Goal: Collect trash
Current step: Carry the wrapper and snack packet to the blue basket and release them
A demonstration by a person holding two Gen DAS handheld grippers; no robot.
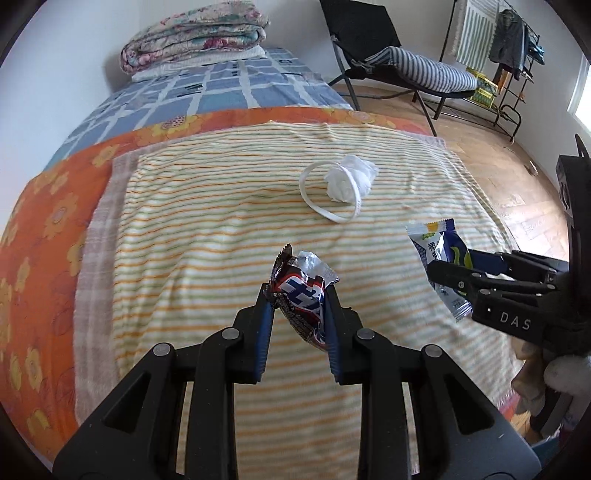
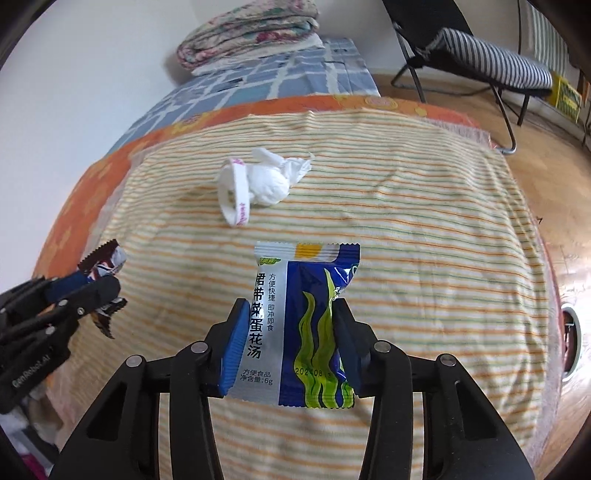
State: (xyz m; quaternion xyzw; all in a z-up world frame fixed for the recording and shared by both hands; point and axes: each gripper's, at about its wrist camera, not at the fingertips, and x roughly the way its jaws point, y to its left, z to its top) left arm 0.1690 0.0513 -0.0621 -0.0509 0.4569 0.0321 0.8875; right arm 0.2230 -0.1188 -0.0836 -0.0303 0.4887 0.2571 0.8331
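My left gripper (image 1: 297, 295) is shut on a crumpled brown, red and blue candy wrapper (image 1: 301, 291), lifted off the striped blanket (image 1: 207, 229). My right gripper (image 2: 290, 310) is shut on a blue and silver soup packet (image 2: 299, 325), held upright above the blanket. Each gripper shows in the other's view: the right one (image 1: 448, 273) with its packet (image 1: 439, 254) at the right edge, the left one (image 2: 99, 291) with its wrapper (image 2: 105, 264) at the left. Farther back on the blanket lie a crumpled white tissue (image 1: 349, 181) and a white plastic ring (image 1: 325, 201), touching each other.
The striped blanket covers a bed with an orange flowered sheet (image 1: 48, 206) and a blue checked cover (image 1: 207, 88). Folded quilts (image 1: 195, 33) are stacked at the far end. A black folding chair (image 1: 388, 55) with a striped cushion and a clothes rack (image 1: 506, 55) stand on the wooden floor at right.
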